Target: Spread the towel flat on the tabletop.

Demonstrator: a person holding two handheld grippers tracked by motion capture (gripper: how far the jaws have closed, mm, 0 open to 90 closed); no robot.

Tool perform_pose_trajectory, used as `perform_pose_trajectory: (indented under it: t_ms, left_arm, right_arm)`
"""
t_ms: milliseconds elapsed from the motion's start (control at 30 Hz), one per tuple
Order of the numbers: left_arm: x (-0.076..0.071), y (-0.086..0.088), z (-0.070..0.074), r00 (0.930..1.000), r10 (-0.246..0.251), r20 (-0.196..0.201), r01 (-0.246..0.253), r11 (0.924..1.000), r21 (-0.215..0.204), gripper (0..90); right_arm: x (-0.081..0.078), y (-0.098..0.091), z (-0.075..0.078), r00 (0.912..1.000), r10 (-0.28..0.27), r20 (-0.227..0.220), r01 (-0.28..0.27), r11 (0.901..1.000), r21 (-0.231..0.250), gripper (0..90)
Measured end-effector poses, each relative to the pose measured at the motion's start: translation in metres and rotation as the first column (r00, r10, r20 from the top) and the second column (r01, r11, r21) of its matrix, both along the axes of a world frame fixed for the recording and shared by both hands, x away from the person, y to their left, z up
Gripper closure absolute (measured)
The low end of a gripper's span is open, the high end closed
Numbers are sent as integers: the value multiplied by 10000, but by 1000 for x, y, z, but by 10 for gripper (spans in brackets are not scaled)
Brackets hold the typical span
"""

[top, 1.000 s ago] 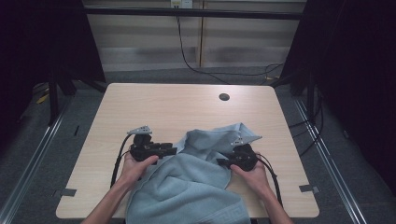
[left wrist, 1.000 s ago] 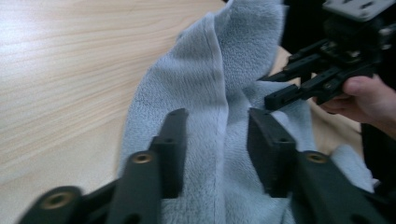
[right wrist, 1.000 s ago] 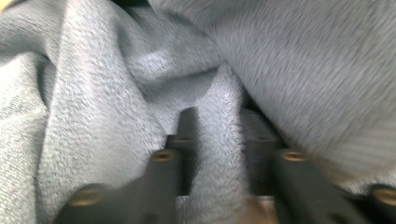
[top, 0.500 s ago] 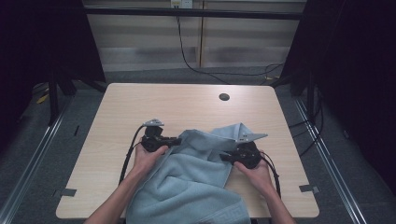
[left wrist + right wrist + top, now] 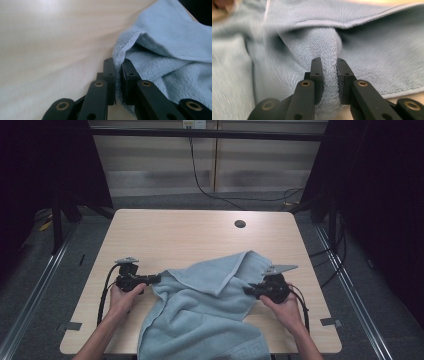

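Pale blue terry, a towel (image 5: 210, 315), lies rumpled over the near half of the wooden table (image 5: 180, 235), its lower part hanging past the near edge. The left gripper (image 5: 159, 279) lies level at the towel's left edge, pointing right, held by the left hand (image 5: 122, 295). In the left gripper view its jaws are nearly together, pinched on the towel's hemmed edge (image 5: 118, 58), which rises between the pads as a thin fold; the jaws have just closed on it. The rest of the cloth (image 5: 175, 62) spreads to the right of the jaws, bare table (image 5: 50, 45) to the left. Across the towel, the right gripper (image 5: 248, 290) points left from the right hand (image 5: 287, 307) and meets the cloth's right side. In the right gripper view its jaws clamp a thick bunched ridge of towel (image 5: 329, 72), a little wider apart than the left pair, having just eased slightly open while cloth fills the gap between the pads. A folded flap (image 5: 220, 270) lies between the two grippers.
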State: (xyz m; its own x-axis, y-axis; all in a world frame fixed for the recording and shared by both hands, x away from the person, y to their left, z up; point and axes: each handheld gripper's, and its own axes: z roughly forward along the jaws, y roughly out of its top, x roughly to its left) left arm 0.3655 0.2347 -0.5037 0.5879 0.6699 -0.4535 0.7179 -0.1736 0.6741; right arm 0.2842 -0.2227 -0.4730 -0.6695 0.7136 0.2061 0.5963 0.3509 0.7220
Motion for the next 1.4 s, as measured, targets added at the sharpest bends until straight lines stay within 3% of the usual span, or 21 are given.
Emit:
perform_pose_trajectory:
  t_ms: [67,100,300,367,433,467,500,533,600,700,733,800,833,900,967,1000,1133,1233,1300,1333,1400]
  left_arm:
    - [-8,5,0,9993,-348,-154,348,9994,7,832]
    - [-13,7,2,9984,-560,-83,562,9981,268,827]
    - [-53,12,6,9860,-1643,-274,1652,9857,330,787]
    - [-66,14,12,9863,-1644,164,1639,9861,265,751]
    - [-68,16,22,9863,-1539,593,1545,9880,-56,600]
    - [-68,15,28,9836,-1557,905,1572,9875,-94,600]
    - [-65,9,40,9783,-1536,1390,1584,9871,-242,564]
    - [-65,9,40,9783,-1536,1390,1584,9871,-242,553]
    - [-61,-7,52,9684,-1804,1725,1890,9814,-349,534]
    - [-59,-34,62,9562,-2198,1933,2321,9717,-434,497]
    - [-59,-43,64,9501,-2384,2010,2519,9668,-441,499]
    - [-62,-65,62,9333,-2994,1982,3173,9461,-648,531]
    - [-65,-81,57,9164,-3628,1692,3715,9282,-222,544]
    - [-70,-104,49,8922,-4232,1578,4216,9057,449,570]
    - [-73,-118,42,8785,-4575,1376,4581,8884,295,577]
    - [-74,-124,40,8732,-4680,1356,4686,8829,298,576]
    - [-78,-140,36,8380,-5287,1351,5293,8477,343,524]
    - [-79,-144,29,8299,-5396,1418,5381,8413,522,501]
    - [-78,-145,21,8394,-5236,1458,5187,8518,729,502]
    - [-77,-145,17,8387,-5270,1375,5203,8499,838,499]
    - [-76,-145,11,8275,-5498,1136,5422,8352,923,491]
  right_arm:
    - [-9,6,-9,9993,249,-261,-257,9992,-320,770]
    - [-14,7,-12,9990,350,-288,-362,9984,-433,758]
    - [-46,14,-23,9914,948,-907,-980,9947,-321,744]
    - [-52,16,-22,9897,1120,-893,-1162,9923,-431,717]
    - [-61,15,-17,9890,1224,-828,-1252,9917,-290,622]
    - [-61,15,-17,9890,1224,-828,-1252,9917,-290,622]
    - [-56,9,-11,9932,1071,-452,-1061,9941,242,564]
    - [-56,9,-11,9932,1071,-452,-1061,9941,242,564]
    - [-47,5,-2,9959,890,-132,-877,9929,807,543]
    - [-30,4,2,9987,494,109,-501,9959,757,547]
    - [-26,4,2,9991,406,90,-411,9967,702,569]
    - [-16,6,-4,9995,327,-17,-327,9987,389,599]
    - [-12,8,-10,9995,299,-133,-295,9991,316,601]
    - [-5,12,-21,9987,276,-421,-274,9996,53,616]
    - [-2,16,-27,9987,297,-420,-308,9992,-257,623]
    - [0,17,-28,9986,282,-438,-285,9996,-76,625]
    - [11,23,-29,9992,53,-405,-57,9999,-86,638]
    - [20,26,-31,9994,-52,-329,56,9999,121,641]
    - [23,26,-32,9994,-101,-346,110,9996,258,640]
    - [23,25,-33,9994,-98,-325,108,9995,281,639]
    - [21,26,-31,9995,-142,-282,145,9998,109,632]
